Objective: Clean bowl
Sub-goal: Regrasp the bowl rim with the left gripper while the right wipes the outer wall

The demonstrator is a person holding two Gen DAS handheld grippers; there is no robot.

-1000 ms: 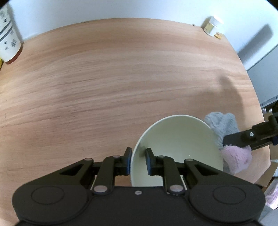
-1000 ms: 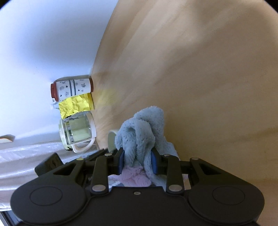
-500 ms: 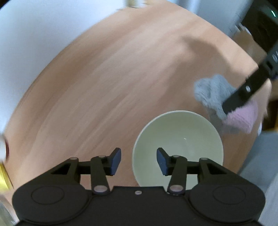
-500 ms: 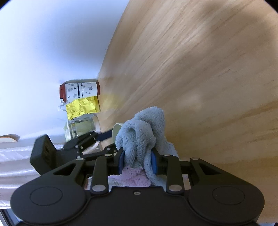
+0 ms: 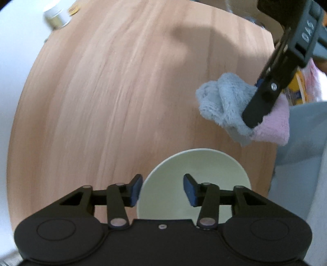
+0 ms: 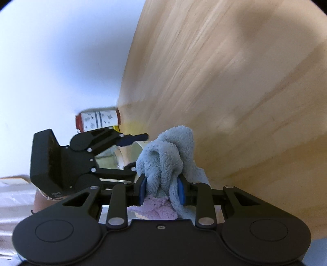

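Note:
A pale green bowl (image 5: 196, 167) sits on the wooden table near its front edge. My left gripper (image 5: 162, 189) is open above the bowl's near rim and holds nothing; it also shows in the right wrist view (image 6: 130, 155). My right gripper (image 6: 162, 191) is shut on a blue and pink cloth (image 6: 165, 155). In the left wrist view the cloth (image 5: 226, 102) hangs above the table, beyond the bowl and to its right, apart from it. In the right wrist view the bowl is mostly hidden behind the cloth and the left gripper.
A round wooden table (image 5: 122, 92) fills both views. A small white jar (image 5: 57, 15) stands at its far edge. A red-capped patterned canister (image 6: 98, 120) stands by the wall. A grey surface (image 5: 302, 143) lies beyond the table's right edge.
My left gripper has let go of the bowl's rim, opened and drawn back. The view has swung round. My right gripper has lifted the cloth farther from the bowl.

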